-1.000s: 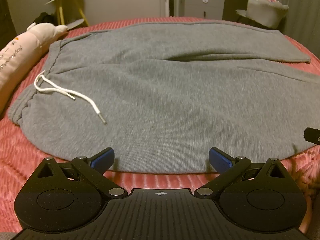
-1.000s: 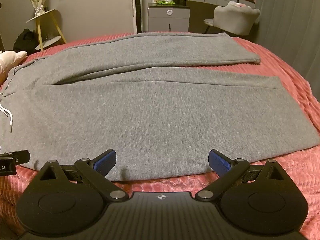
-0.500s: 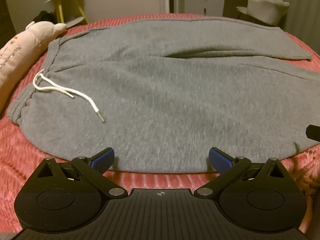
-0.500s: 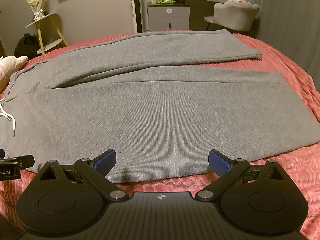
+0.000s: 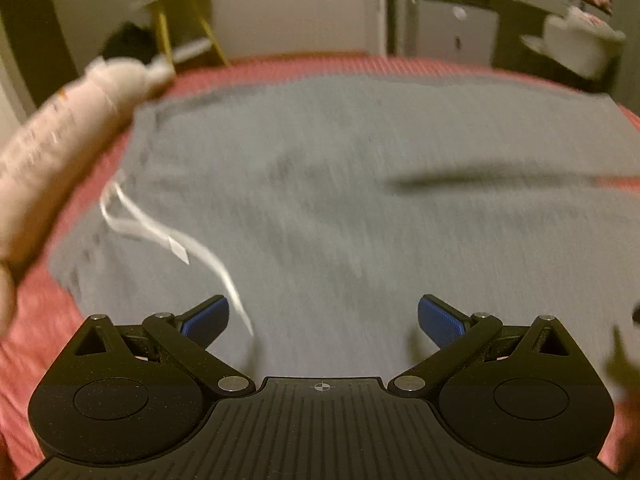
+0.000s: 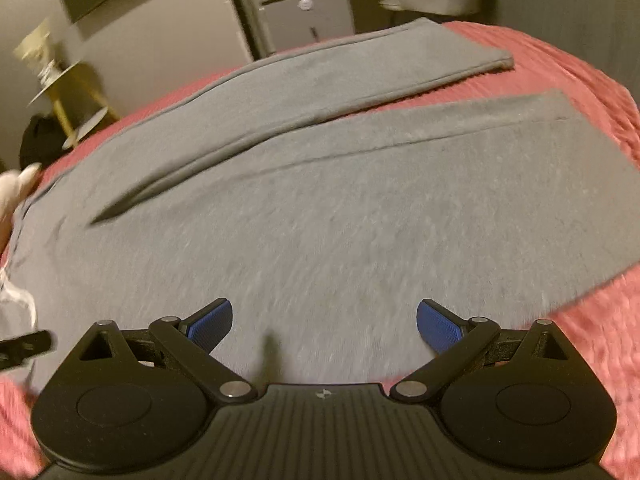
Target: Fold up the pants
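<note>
Grey sweatpants [image 5: 360, 200] lie spread flat on a pink bed, waistband to the left, legs to the right. The white drawstring [image 5: 168, 236] trails across the waist area. My left gripper [image 5: 322, 320] is open and empty, hovering over the upper part of the pants near the drawstring end. In the right wrist view the pants [image 6: 360, 220] show both legs, the far leg ending at a hem [image 6: 500, 64]. My right gripper [image 6: 324, 322] is open and empty over the near leg. Both views are motion-blurred.
A long cream plush pillow [image 5: 52, 152] lies along the bed's left side by the waistband. The pink bedspread [image 6: 592, 340] shows around the pants. A yellow stool [image 5: 188, 20], a grey cabinet [image 6: 308, 16] and a chair stand beyond the bed.
Both grippers have moved forward over the pants, from the near edge to above the fabric. The right view has tilted. Both jaws stay open.
</note>
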